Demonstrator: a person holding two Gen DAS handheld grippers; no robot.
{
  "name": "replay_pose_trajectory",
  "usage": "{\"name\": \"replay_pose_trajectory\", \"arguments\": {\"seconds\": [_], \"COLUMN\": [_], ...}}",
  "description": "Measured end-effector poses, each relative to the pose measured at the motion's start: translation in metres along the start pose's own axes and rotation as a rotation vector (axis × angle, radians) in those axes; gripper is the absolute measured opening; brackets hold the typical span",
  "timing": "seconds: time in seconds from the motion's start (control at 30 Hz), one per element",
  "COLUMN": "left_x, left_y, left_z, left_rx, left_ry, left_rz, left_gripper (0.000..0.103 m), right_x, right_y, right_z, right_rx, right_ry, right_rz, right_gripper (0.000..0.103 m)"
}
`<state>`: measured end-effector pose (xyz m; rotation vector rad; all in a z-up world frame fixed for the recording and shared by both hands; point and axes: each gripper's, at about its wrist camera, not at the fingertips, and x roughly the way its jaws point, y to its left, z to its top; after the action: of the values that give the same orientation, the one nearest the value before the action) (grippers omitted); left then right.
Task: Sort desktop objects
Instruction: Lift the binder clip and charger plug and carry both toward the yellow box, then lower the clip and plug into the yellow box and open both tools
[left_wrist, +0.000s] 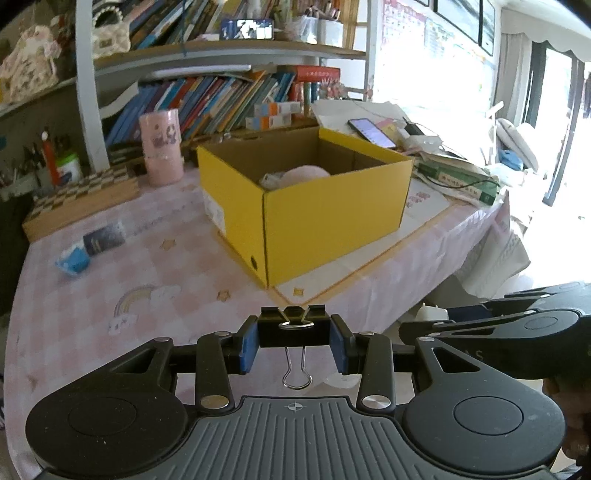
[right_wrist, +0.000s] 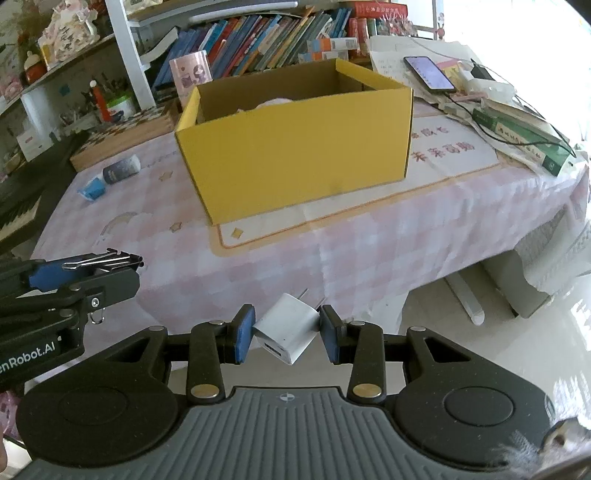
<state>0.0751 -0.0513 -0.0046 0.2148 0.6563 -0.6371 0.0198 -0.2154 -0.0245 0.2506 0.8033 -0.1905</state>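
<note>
My left gripper (left_wrist: 294, 334) is shut on a black binder clip (left_wrist: 294, 328), its wire handle hanging below the blue pads. My right gripper (right_wrist: 287, 330) is shut on a white USB charger plug (right_wrist: 286, 326), prongs pointing away. Both hover over the near edge of the pink checked table (left_wrist: 166, 266). An open yellow cardboard box (left_wrist: 306, 199) stands ahead on the table, with a pale pink round thing (left_wrist: 304, 173) inside. The same box (right_wrist: 295, 144) fills the middle of the right wrist view. The left gripper with its clip (right_wrist: 103, 260) shows at the left there.
A small blue packet (left_wrist: 74, 260) and a dark bottle (left_wrist: 103, 240) lie at the left of the table. A chessboard box (left_wrist: 85, 199) and a pink cup (left_wrist: 162, 147) stand behind. Books, papers and a phone (right_wrist: 428, 74) crowd the right side. Bookshelves rise at the back.
</note>
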Motion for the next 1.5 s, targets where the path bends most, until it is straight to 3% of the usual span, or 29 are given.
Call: {"name": "replay_pose_trajectory", "arguments": {"seconds": [0.27,0.53,0.9,1.13,1.5], "left_x": [0.017,0.030,0.062,0.101,0.151], "left_y": [-0.014,-0.032,-0.032,-0.026,-0.011], "left_z": [0.025,0.058,0.107,0.132,0.137], "left_rx": [0.042,0.064,0.010,-0.030,-0.117], "left_ry": [-0.043,-0.151,-0.213,-0.136,0.035], "left_rz": [0.007,0.029,0.126,0.184,0.151], "left_gripper": [0.038,0.038,0.038,0.038,0.038], "right_x": [0.010,0.006,0.019,0.048,0.116], "right_y": [-0.013,-0.037,-0.070,-0.077,-0.067], "right_z": [0.028,0.070,0.141,0.179,0.234], "right_rx": [-0.036,-0.063,-0.125,-0.210,-0.304], "right_ry": [-0.038,-0.158,-0.264,-0.239,-0.077], "right_rz": [0.009,0.001,0.067,0.130,0.218], "right_gripper": [0.036,0.036,0.036,0.036,0.036]}}
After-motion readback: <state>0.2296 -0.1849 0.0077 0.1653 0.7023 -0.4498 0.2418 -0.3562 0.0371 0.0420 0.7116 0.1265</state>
